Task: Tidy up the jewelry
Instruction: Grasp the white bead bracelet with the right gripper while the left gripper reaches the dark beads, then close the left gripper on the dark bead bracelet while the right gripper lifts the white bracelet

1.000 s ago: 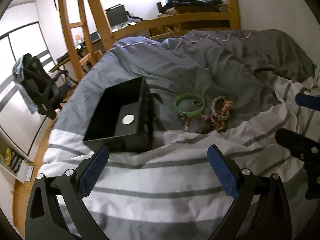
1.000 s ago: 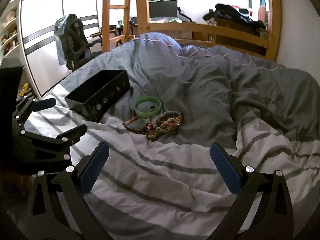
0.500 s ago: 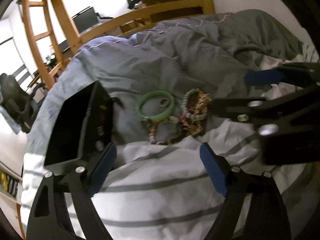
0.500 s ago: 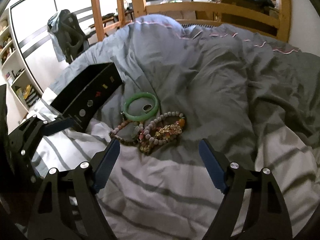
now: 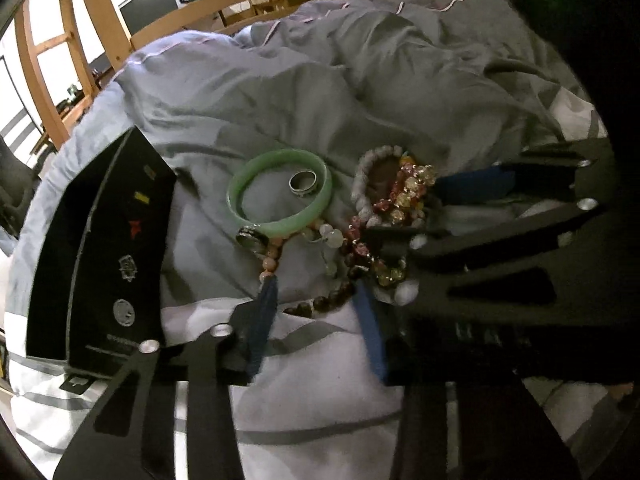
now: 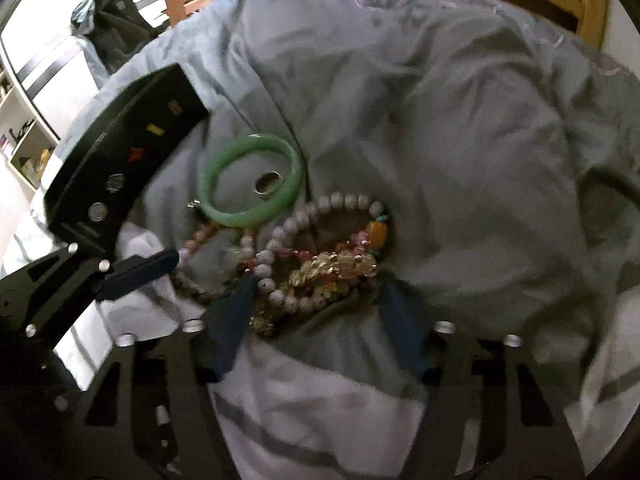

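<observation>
A pile of jewelry lies on the grey duvet: a green bangle (image 5: 280, 194) (image 6: 253, 178) with a silver ring (image 5: 303, 182) (image 6: 269, 182) inside it, a white bead bracelet (image 6: 320, 208) (image 5: 366, 184), yellow and pink bead strands (image 6: 340, 266) (image 5: 404, 196) and a brown bead bracelet (image 5: 332, 300). A black jewelry box (image 5: 100, 248) (image 6: 120, 160) stands to the left. My left gripper (image 5: 316, 292) is open, its tips at the brown bracelet. My right gripper (image 6: 316, 286) is open, straddling the bead strands; it shows in the left view (image 5: 472, 188).
The bed has a crumpled grey duvet (image 6: 460, 140) and a white striped sheet (image 5: 304, 408) in front. A wooden bed frame and ladder (image 5: 100, 40) stand behind. An office chair (image 6: 104, 36) and shelves are at the far left.
Both grippers have moved forward and down onto the jewelry pile. Their jaws have narrowed but stay open. The jewelry and the box have not moved.
</observation>
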